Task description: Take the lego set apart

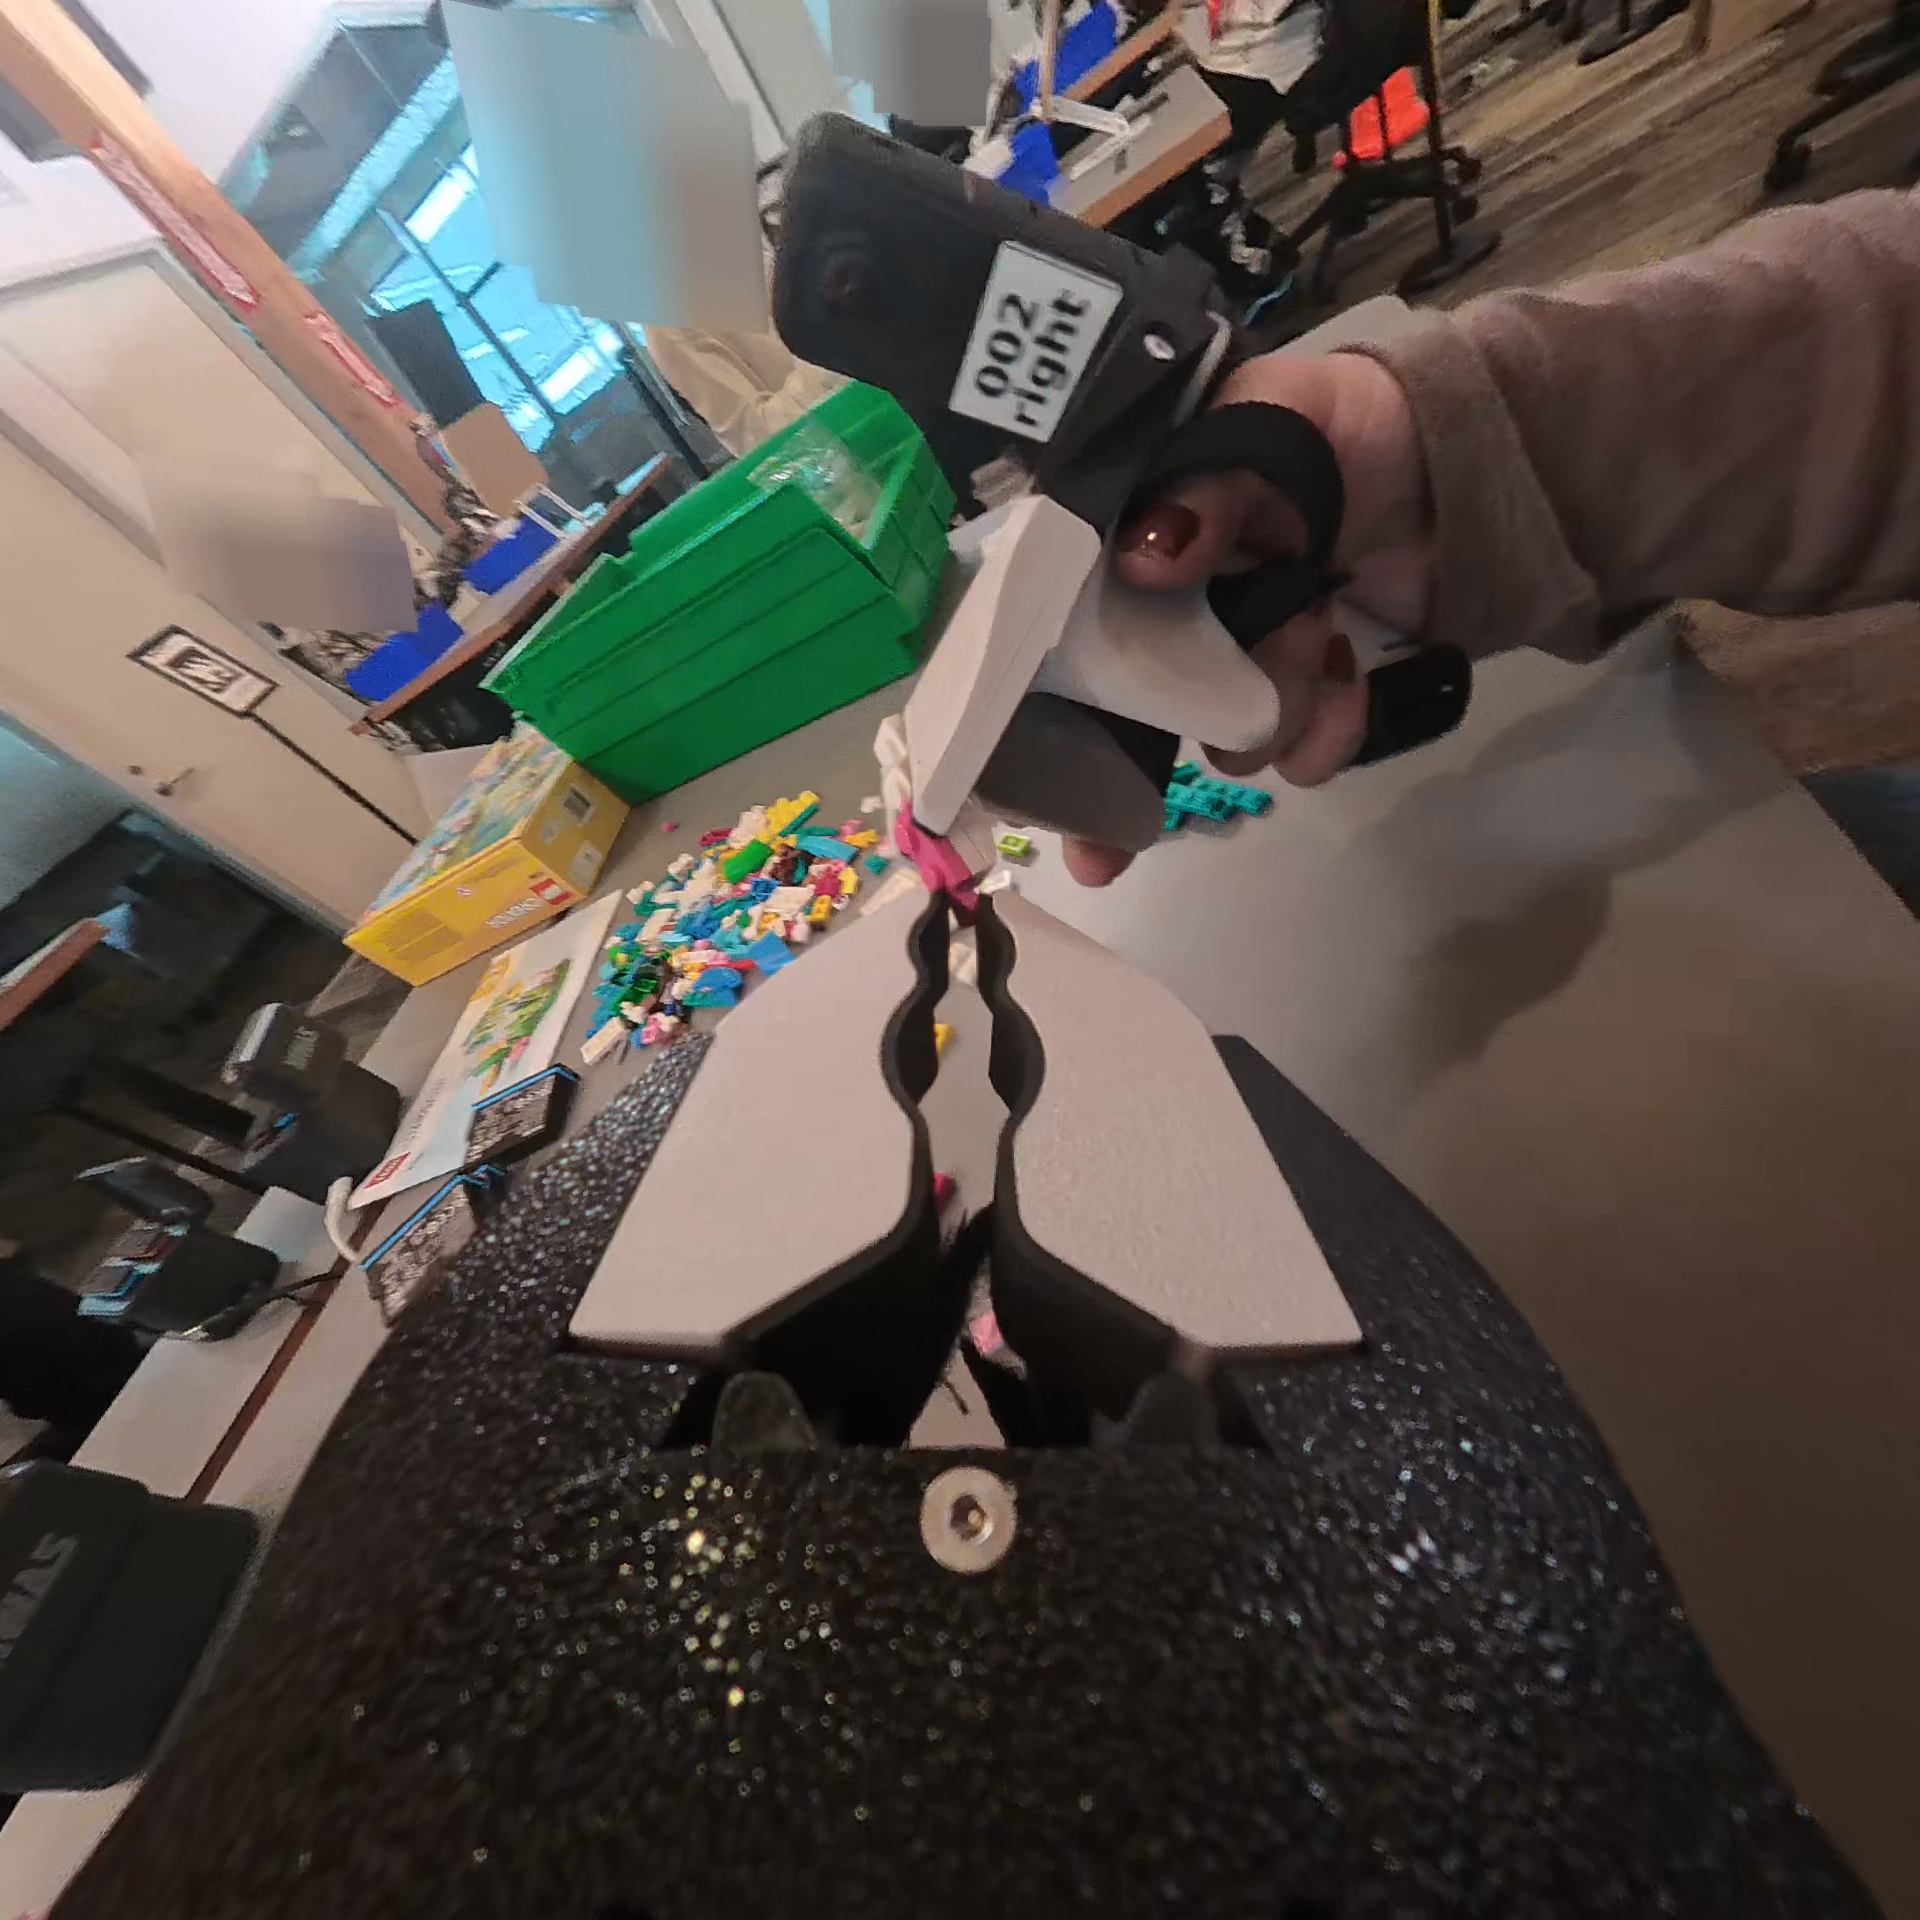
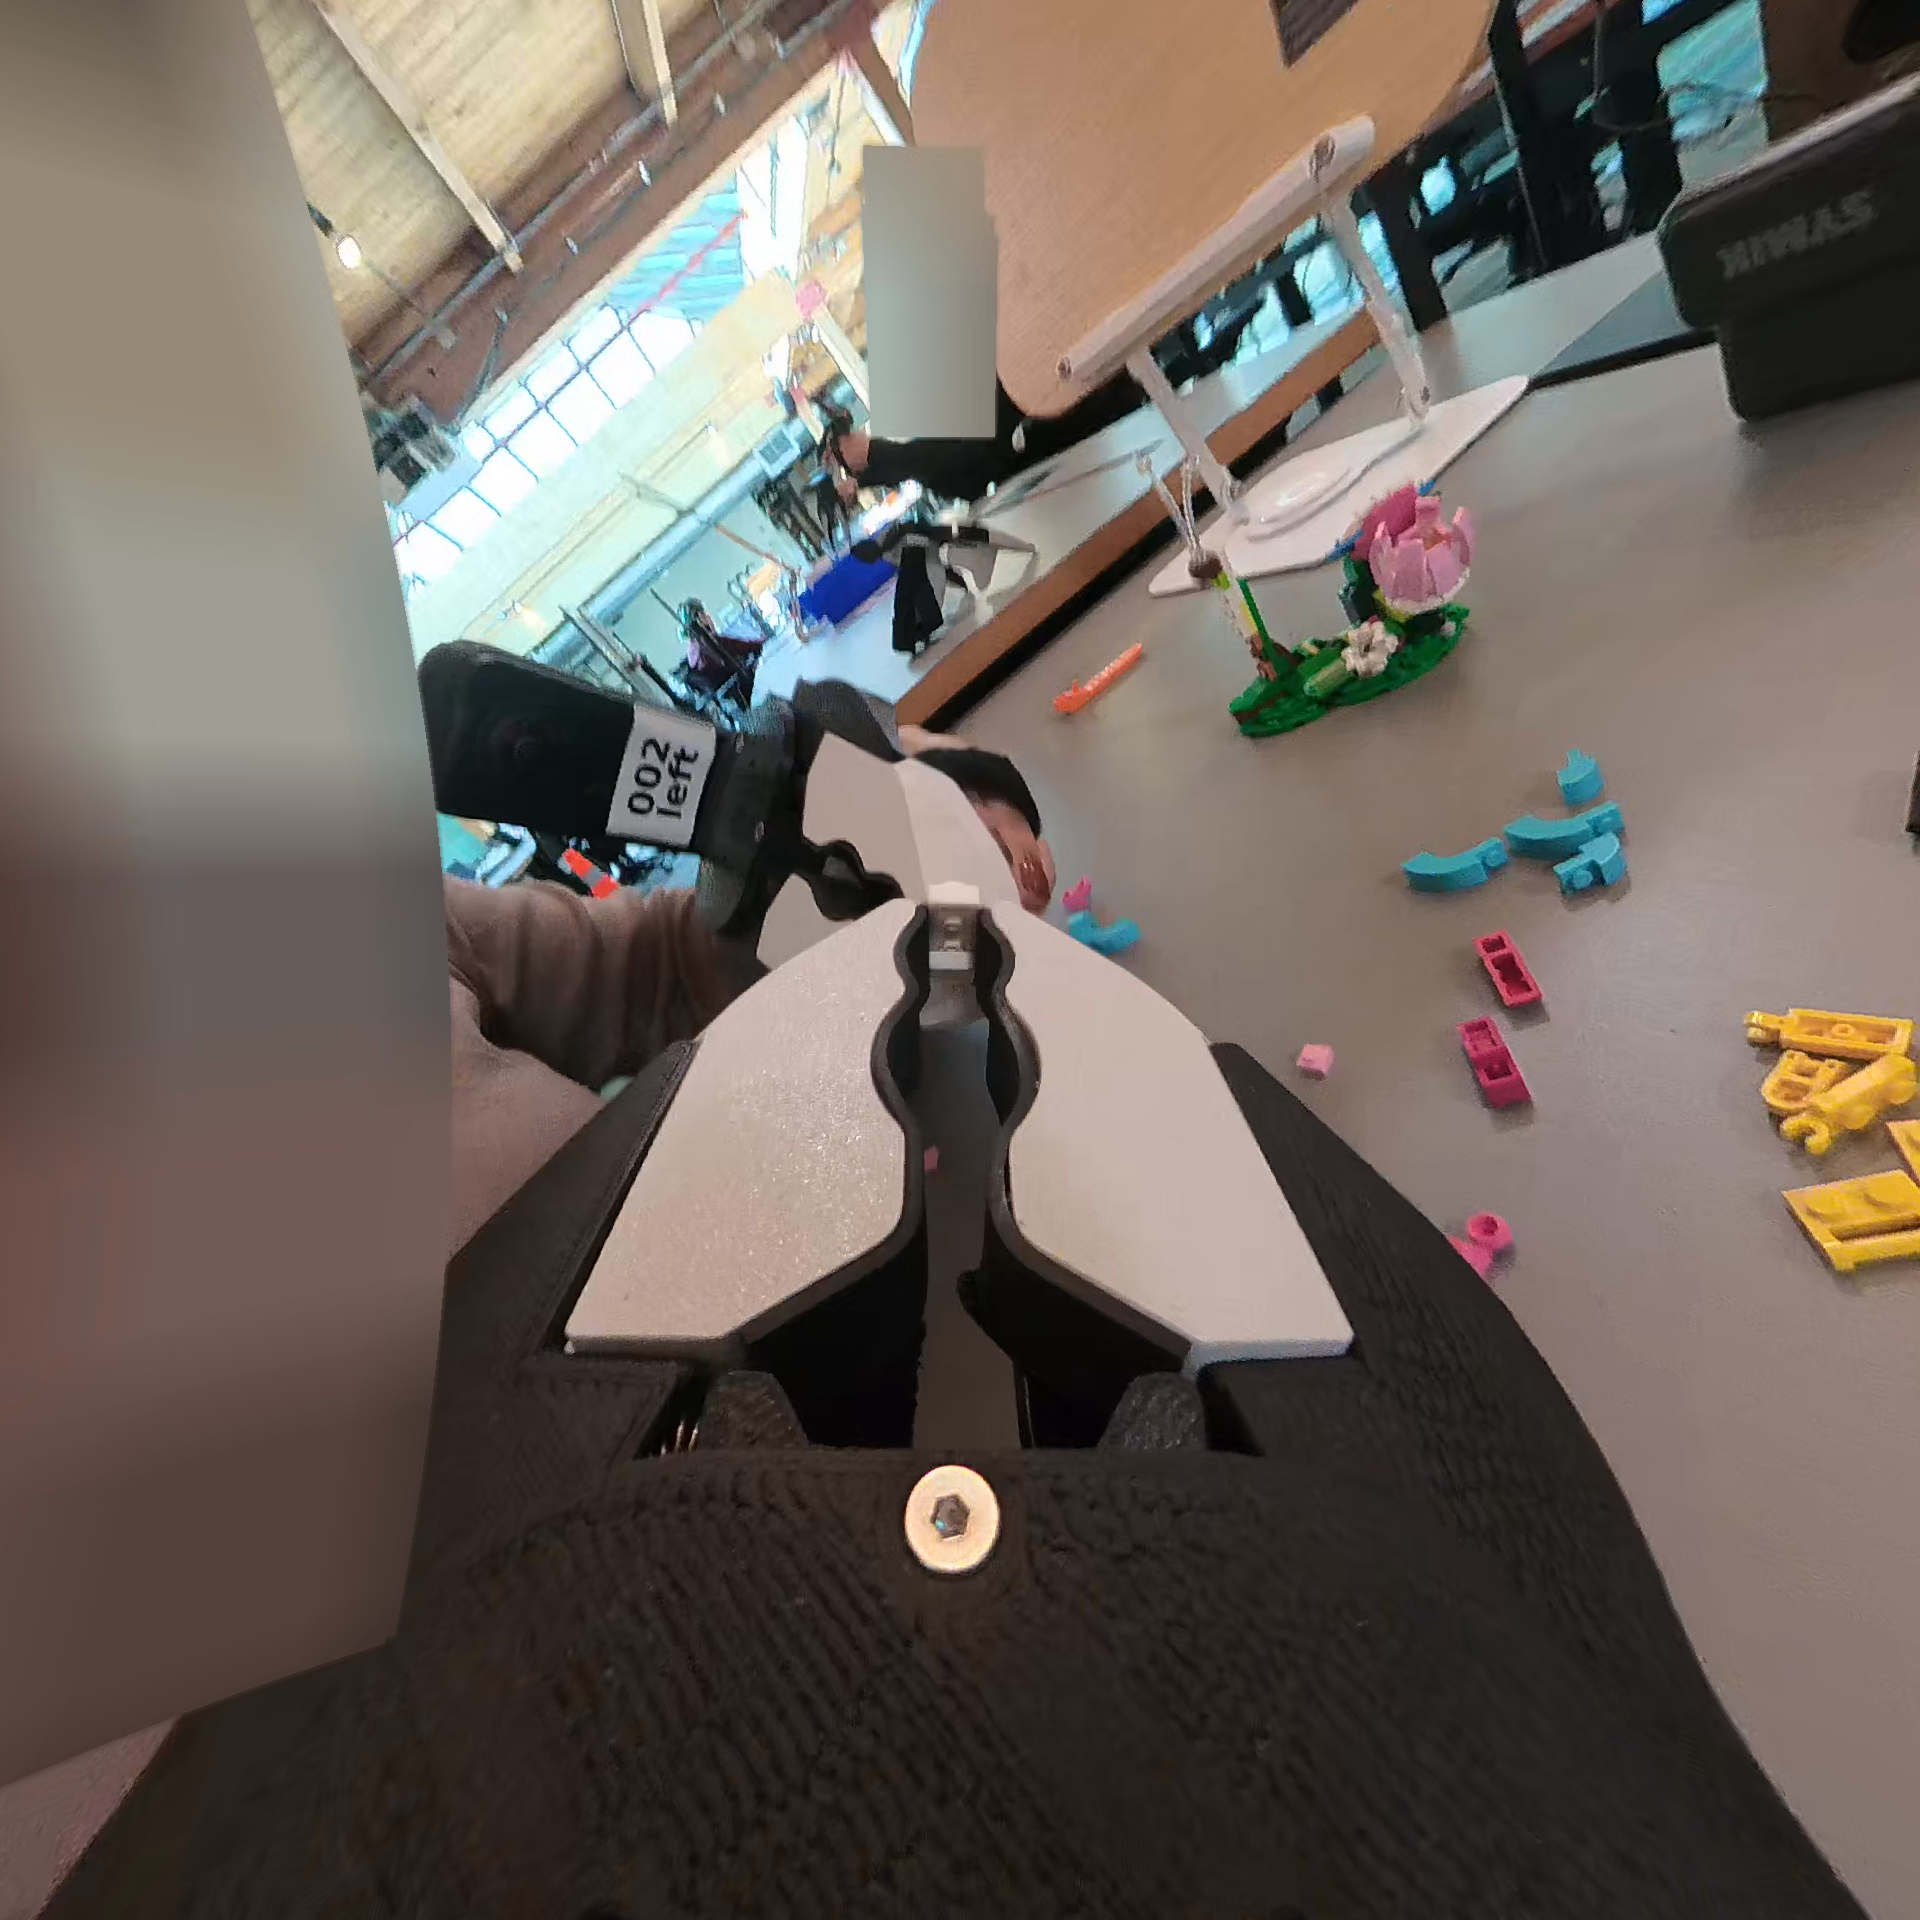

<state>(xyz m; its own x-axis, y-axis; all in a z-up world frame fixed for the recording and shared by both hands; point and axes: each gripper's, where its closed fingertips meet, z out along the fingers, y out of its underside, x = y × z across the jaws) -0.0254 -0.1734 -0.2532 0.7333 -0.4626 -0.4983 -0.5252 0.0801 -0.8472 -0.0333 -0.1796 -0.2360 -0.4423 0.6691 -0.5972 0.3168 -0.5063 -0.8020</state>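
A small pink and white lego piece (image 1: 940,857) is held in the air between both grippers. My left gripper (image 1: 961,909) is shut on its pink end. My right gripper (image 2: 951,914) is shut on its white part (image 2: 951,925); it also shows in the left wrist view (image 1: 940,821), coming from above. The left gripper shows in the right wrist view (image 2: 935,831), meeting mine tip to tip. A built lego flower on a green base (image 2: 1361,623) stands on the grey table (image 2: 1247,831) to the far right.
Loose bricks lie on the table: a colourful pile (image 1: 727,914), teal pieces (image 2: 1527,842), magenta bricks (image 2: 1501,1008), yellow pieces (image 2: 1849,1122). Green bins (image 1: 748,623), a yellow lego box (image 1: 499,873) and an instruction booklet (image 1: 499,1049) sit at the left. A white stand (image 2: 1299,436) stands behind the flower. My two grippers' fingertips are within a few centimetres of each other.
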